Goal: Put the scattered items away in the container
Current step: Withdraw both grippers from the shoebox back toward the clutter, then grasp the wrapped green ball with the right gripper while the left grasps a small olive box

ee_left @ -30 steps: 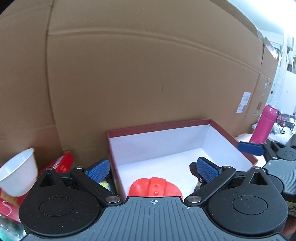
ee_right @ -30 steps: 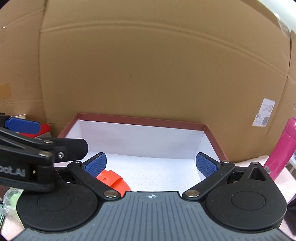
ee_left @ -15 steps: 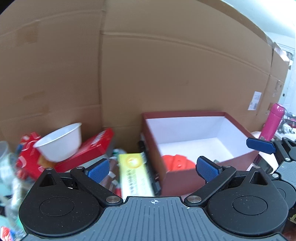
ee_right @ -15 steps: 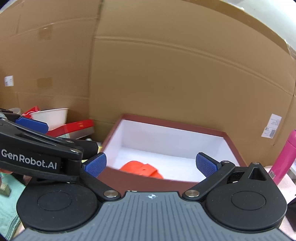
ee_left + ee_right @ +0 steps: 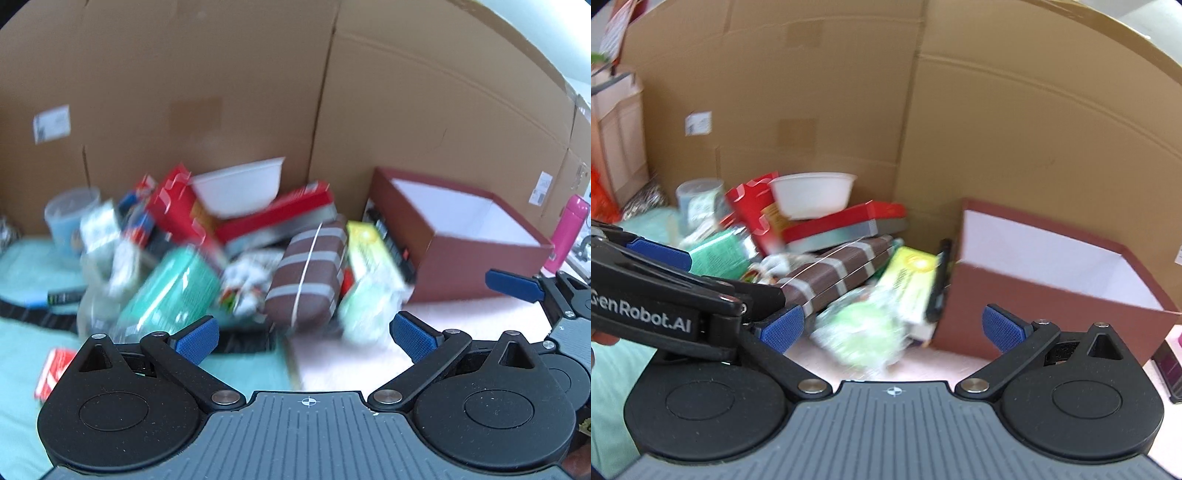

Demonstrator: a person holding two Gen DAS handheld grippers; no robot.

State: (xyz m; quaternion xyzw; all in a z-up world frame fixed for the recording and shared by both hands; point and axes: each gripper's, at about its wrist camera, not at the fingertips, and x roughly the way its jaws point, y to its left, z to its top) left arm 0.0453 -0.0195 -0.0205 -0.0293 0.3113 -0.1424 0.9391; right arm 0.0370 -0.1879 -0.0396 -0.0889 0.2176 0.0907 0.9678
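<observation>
A dark red box [image 5: 476, 266] with a white inside stands at the right, also in the right wrist view [image 5: 1045, 295]. Left of it lies a blurred pile: a brown striped case [image 5: 306, 273] [image 5: 834, 277], a yellow-green carton [image 5: 373, 254] [image 5: 908, 284], a green packet [image 5: 173, 291], a red flat box [image 5: 277, 214] [image 5: 842, 221] and a white bowl [image 5: 240, 188] [image 5: 812, 192]. My left gripper [image 5: 304, 338] is open and empty, in front of the pile. My right gripper [image 5: 894, 326] is open and empty, between pile and box.
A tall cardboard wall [image 5: 258, 92] closes the back. A pink bottle [image 5: 569, 229] stands at the far right. A clear cup [image 5: 70, 218] stands at the left. A teal cloth [image 5: 22, 266] covers the left surface, a pale pink surface [image 5: 343, 362] the right.
Both grippers have drawn back from over the box and swung left. The pile has come into view. The orange item inside the box is out of sight now.
</observation>
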